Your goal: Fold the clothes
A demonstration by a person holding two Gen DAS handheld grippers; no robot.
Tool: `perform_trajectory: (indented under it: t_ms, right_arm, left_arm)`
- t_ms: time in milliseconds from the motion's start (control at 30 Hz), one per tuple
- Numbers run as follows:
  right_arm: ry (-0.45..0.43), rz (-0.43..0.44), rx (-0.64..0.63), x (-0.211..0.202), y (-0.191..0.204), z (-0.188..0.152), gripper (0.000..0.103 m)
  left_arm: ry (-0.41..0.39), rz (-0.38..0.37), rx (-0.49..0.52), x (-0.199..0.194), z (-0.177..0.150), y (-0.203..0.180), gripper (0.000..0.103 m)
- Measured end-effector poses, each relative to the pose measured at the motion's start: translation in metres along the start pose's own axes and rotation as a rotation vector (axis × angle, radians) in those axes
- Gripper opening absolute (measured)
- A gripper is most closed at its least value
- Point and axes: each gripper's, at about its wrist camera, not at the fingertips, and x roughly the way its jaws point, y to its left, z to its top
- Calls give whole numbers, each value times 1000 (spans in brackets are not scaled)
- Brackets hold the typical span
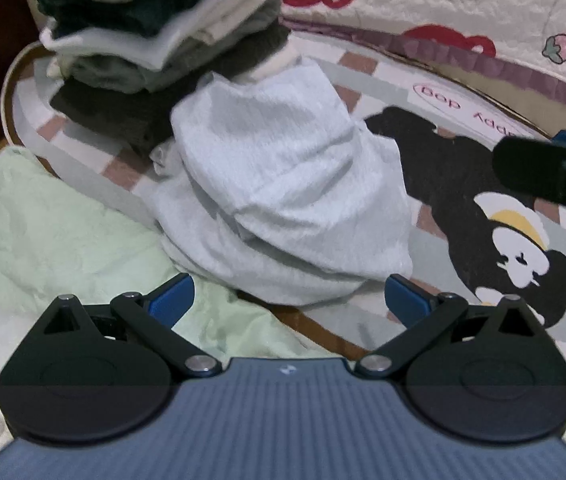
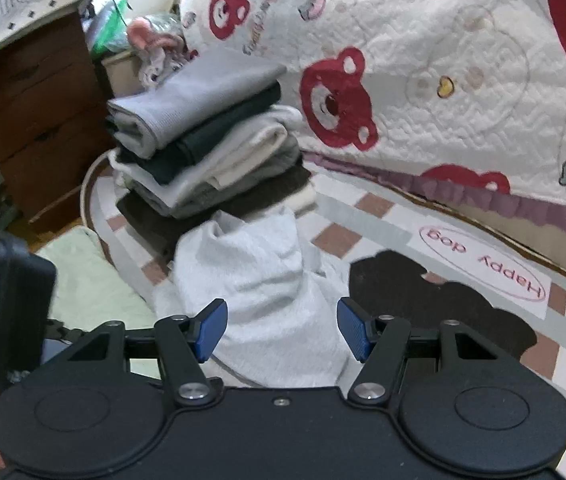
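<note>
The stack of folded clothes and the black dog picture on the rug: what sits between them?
A crumpled light grey garment lies between the stack and the dog picture on the rug, clearest in the right wrist view.

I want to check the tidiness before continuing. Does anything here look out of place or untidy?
Yes. The light grey garment lies crumpled on the checked rug, leaning against the neat stack of folded clothes. Both tongs are open and hold nothing.

Soft matt knit garment (image 1: 283, 184), seemingly cotton
</note>
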Motion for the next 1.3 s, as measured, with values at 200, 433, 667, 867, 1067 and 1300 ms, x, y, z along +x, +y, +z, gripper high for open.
perform_trajectory:
  t_ms: [200, 433, 667, 867, 1067, 1300]
  right_arm:
    - [-24, -4, 4, -1, 5, -2, 66]
    - [-43, -8, -3, -5, 5, 3, 66]
    - [-55, -44, 37, -3, 0, 2, 66]
    - [-46, -54, 64, 3, -6, 0, 66]
    - [-33, -59, 66, 5, -4, -3, 66]
    - [-23, -54, 73, 7, -4, -5, 66]
  left_arm:
    - [-51, 35, 18, -3, 5, -3, 103]
    - [-118, 0, 19, -10, -3, -4, 103]
    - [-135, 17, -17, -8, -2, 1, 103]
    - [-164, 28, -32, -6, -5, 4, 103]
    - [-181, 79, -25, -5, -6, 4, 103]
    - [-151, 39, -42, -4, -5, 7, 103]
